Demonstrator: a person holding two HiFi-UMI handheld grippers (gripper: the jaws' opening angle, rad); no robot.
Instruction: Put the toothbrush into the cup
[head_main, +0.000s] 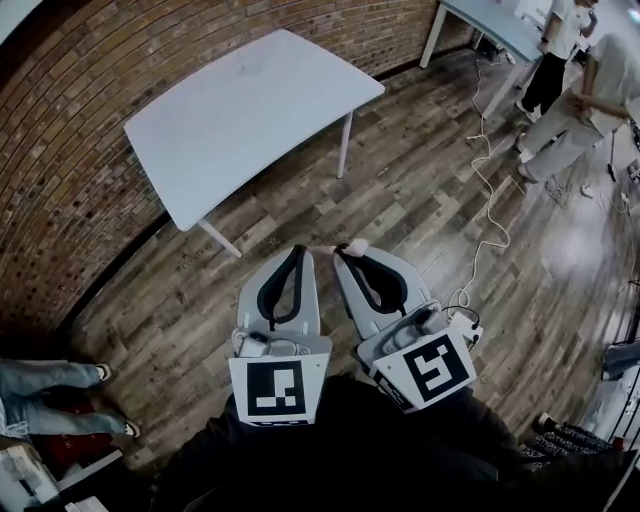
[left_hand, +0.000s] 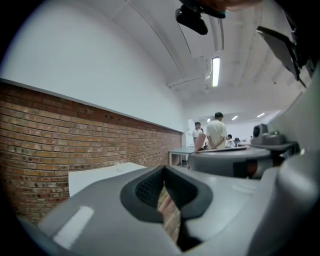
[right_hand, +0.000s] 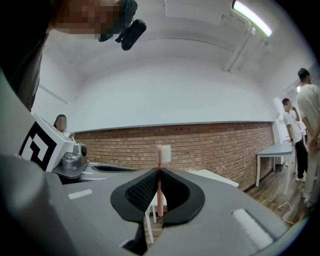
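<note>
A pink toothbrush (right_hand: 159, 187) with white bristles stands upright between the pads of my right gripper (right_hand: 160, 172), which is shut on its handle. In the head view the toothbrush (head_main: 350, 247) pokes out at the tip of the right gripper (head_main: 340, 254). My left gripper (head_main: 303, 250) is held right beside it, jaws shut with nothing between them; in the left gripper view its tips (left_hand: 164, 170) meet. Both grippers hover above the wooden floor, short of the white table (head_main: 250, 110). No cup shows in any view.
The table stands against a brick wall (head_main: 60, 150). A second table (head_main: 495, 25) and two people (head_main: 575, 90) are at the far right. A white cable (head_main: 490, 200) runs across the floor. Another person's legs (head_main: 50, 400) are at the near left.
</note>
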